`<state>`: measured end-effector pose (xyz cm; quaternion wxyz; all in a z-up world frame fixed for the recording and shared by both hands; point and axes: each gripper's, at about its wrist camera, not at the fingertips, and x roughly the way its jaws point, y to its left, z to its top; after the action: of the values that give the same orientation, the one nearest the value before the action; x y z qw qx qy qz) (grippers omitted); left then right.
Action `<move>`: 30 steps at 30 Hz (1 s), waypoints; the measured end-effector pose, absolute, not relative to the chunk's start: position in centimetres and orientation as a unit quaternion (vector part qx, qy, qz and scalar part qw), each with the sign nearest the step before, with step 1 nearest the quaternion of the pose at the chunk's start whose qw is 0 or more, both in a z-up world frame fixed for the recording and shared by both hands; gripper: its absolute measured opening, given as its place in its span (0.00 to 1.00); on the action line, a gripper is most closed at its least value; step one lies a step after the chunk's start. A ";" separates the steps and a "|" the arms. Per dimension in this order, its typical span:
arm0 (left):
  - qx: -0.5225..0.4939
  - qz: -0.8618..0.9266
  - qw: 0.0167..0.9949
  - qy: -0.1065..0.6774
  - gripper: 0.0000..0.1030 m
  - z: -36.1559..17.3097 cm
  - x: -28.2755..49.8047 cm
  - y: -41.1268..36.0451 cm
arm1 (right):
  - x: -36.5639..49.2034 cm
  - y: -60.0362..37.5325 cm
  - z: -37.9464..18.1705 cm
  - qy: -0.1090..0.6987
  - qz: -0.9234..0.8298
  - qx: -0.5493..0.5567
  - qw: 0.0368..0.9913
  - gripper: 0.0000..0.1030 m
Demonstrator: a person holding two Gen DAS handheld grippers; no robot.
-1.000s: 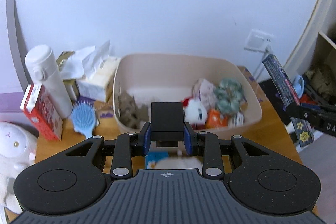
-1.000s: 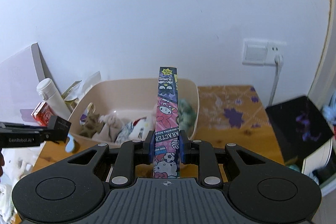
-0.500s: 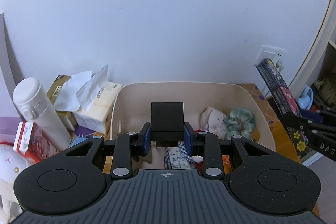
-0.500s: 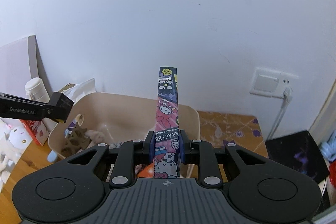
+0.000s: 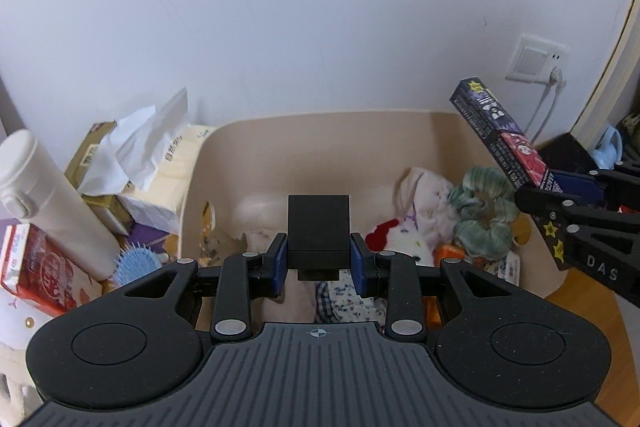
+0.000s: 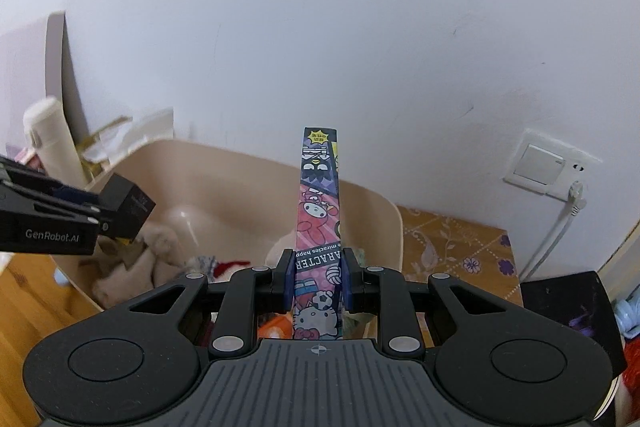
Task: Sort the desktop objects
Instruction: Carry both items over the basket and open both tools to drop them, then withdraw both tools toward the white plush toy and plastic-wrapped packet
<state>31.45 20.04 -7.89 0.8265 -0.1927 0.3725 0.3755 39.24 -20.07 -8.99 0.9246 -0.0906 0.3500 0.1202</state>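
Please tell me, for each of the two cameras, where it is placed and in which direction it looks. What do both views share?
Left wrist view: sits on the left gripper, looks forward and down into the beige bin; its jaws clamp a black box.
Right wrist view: sits on the right gripper, faces the bin's right end and the wall; its jaws clamp a cartoon-printed box.
Shared: bin, both boxes, the white bottle, the wall socket; each view shows the other gripper.

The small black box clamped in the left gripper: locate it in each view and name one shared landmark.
Left wrist view: the small black box sits centre, clamped between the left gripper's blue pads.
Right wrist view: it is at the left edge, over the bin.
Shared landmark: the beige plastic bin.
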 end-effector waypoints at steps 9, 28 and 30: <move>-0.210 0.369 0.816 0.392 0.37 -9.2 32.0 19.2 | 39.6 -20.2 -11.2 0.389 0.134 -0.107 0.905 0.32; -0.212 0.374 0.820 0.377 0.76 -6.9 28.5 16.6 | 34.5 -21.0 -10.3 0.379 0.110 -0.077 0.916 1.00; -0.212 0.372 0.821 0.378 0.76 -6.8 28.0 16.2 | 33.7 -21.0 -10.4 0.380 0.107 -0.077 0.915 1.00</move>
<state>27.98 16.25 -6.81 0.8209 -0.2124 0.3778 0.3720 33.70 -21.02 -10.37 0.9153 -0.0771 0.3804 0.1074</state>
